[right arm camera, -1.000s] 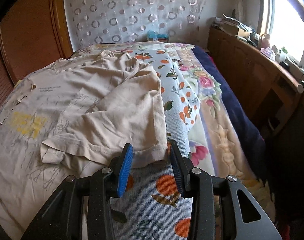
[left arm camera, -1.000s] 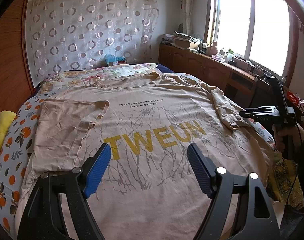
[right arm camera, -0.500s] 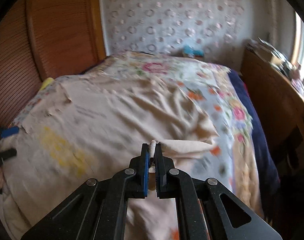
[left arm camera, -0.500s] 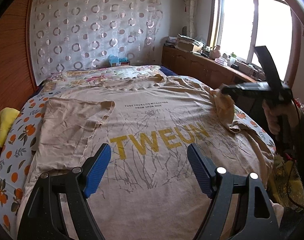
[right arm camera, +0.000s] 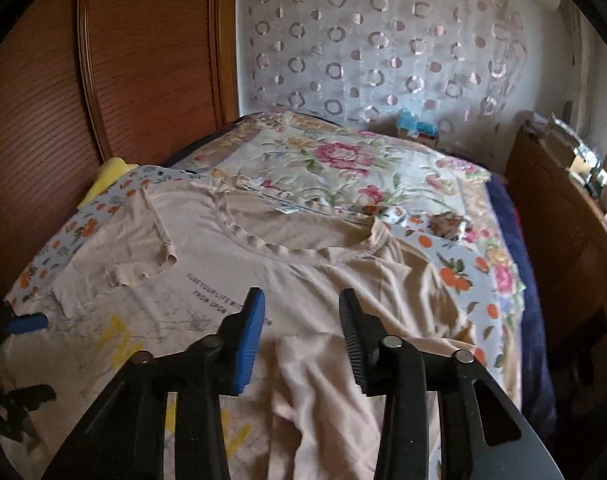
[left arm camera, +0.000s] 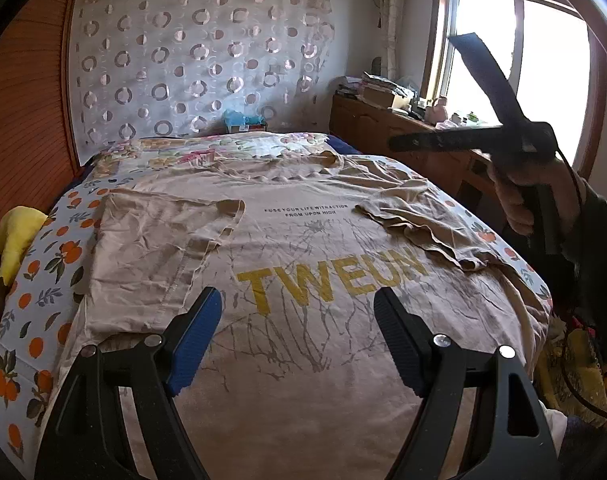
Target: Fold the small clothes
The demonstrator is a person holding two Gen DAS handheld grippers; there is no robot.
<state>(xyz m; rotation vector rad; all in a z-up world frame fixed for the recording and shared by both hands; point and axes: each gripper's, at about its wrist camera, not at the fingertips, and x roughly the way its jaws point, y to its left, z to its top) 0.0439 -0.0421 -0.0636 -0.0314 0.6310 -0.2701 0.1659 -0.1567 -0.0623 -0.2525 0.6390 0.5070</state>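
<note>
Now right gripper [right arm camera: 301,332] jaws seen opening, nothing between them, raised above folded-in right sleeve [left arm camera: 419,222]; left gripper [left arm camera: 297,334] jaws held wide, empty, hovering over hem end of beige T-shirt [left arm camera: 303,264]; shirt spread front-up on bed [left arm camera: 43,280], left sleeve [left arm camera: 151,252] also laid inward; risk judged: right sleeve lies rumpled, so creases may be locked in if next fold is made unsmoothed; lower hem hidden behind gripper bodies; shirt's right edge droops off bed, partly unseen.
</note>
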